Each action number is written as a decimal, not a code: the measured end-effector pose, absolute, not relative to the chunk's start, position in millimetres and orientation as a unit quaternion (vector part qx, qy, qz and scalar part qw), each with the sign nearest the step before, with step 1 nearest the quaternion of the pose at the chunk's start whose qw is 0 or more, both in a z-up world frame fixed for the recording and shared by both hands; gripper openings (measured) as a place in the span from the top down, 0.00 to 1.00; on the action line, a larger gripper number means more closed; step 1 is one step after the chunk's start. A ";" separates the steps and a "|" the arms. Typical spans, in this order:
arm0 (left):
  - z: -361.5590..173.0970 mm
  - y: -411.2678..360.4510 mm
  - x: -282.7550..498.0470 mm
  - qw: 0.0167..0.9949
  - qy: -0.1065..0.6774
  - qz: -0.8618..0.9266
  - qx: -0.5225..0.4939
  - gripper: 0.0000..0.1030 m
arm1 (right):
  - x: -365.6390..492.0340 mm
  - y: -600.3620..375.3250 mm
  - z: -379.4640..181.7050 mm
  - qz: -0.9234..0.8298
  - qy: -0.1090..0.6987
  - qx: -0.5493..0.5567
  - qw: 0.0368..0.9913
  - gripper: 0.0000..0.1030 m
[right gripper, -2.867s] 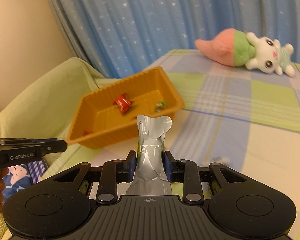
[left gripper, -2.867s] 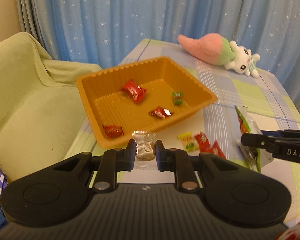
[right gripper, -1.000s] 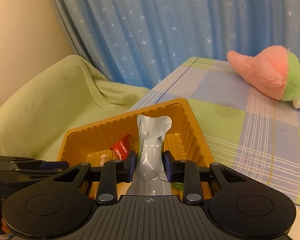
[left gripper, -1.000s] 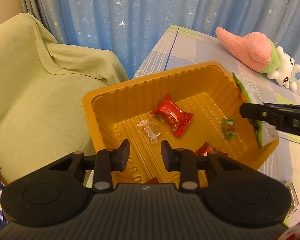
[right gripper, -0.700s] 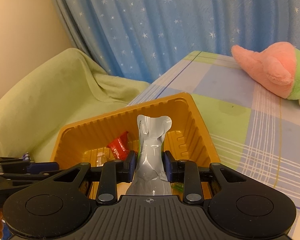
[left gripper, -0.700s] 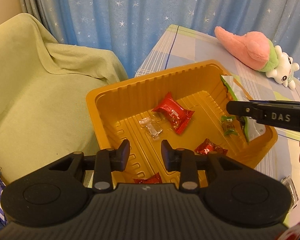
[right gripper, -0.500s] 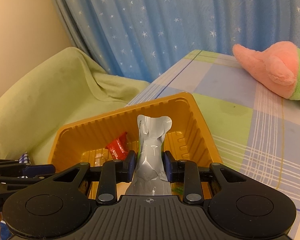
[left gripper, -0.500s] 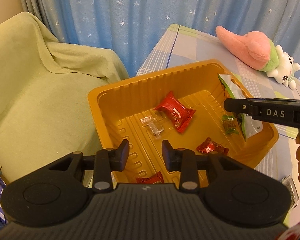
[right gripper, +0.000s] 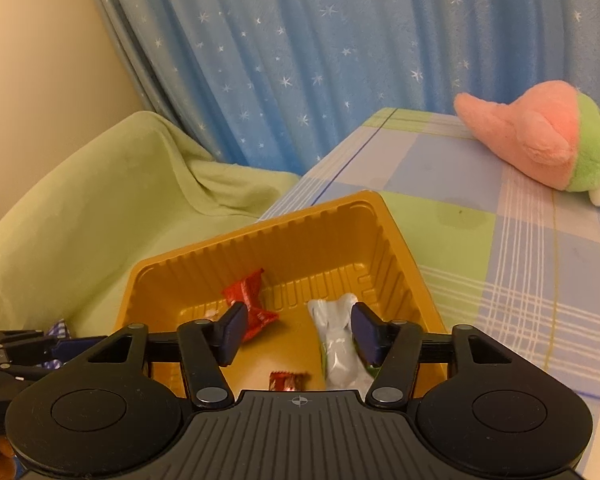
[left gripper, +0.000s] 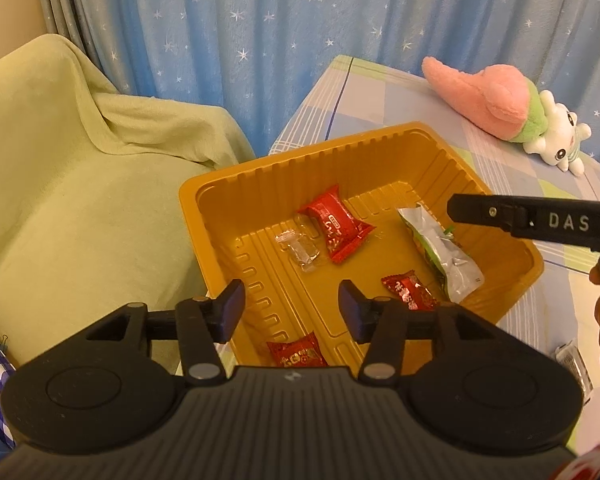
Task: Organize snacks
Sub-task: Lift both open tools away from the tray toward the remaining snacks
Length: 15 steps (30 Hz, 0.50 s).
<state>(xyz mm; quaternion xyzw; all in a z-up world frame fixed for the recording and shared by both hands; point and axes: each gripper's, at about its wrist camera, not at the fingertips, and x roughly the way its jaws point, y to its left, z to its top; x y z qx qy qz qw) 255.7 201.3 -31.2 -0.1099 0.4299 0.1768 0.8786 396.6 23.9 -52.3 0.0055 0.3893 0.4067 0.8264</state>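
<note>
**Silver pouch lands in the orange tray**

The silver snack pouch [left gripper: 440,254] lies flat in the orange tray [left gripper: 228,184] along its right wall, long axis running from the far wall toward the near right corner. The right gripper [right gripper: 298,330] has just been opening, its jaws wide and no longer pressing the pouch. The left gripper [left gripper: 291,306] has also just been opening and holds nothing, over the tray's near edge.

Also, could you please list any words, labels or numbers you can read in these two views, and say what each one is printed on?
"DAS": white letters on the side of the right gripper, seen from the left wrist.
Large red candy wrapper in the orange tray: a white label with print, too small to read.
Silver and green snack packet: small print, unreadable.
Right wrist view: no readable text.
</note>
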 end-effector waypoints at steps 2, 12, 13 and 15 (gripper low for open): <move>-27.6 197.6 250.9 0.880 0.426 0.177 -0.109 0.51 | 390.2 18.2 -49.3 0.407 0.389 0.008 0.827 0.39; -6.9 168.5 216.8 0.888 0.409 0.175 -0.115 0.35 | 340.8 -29.8 -33.0 0.403 0.383 0.034 0.831 0.26; -5.4 164.0 212.3 0.889 0.409 0.174 -0.115 0.33 | 334.8 -36.5 -32.5 0.401 0.384 0.037 0.831 0.25; -2.2 153.7 203.6 0.890 0.407 0.172 -0.111 0.32 | 322.9 -49.5 -31.9 0.397 0.387 0.040 0.831 0.25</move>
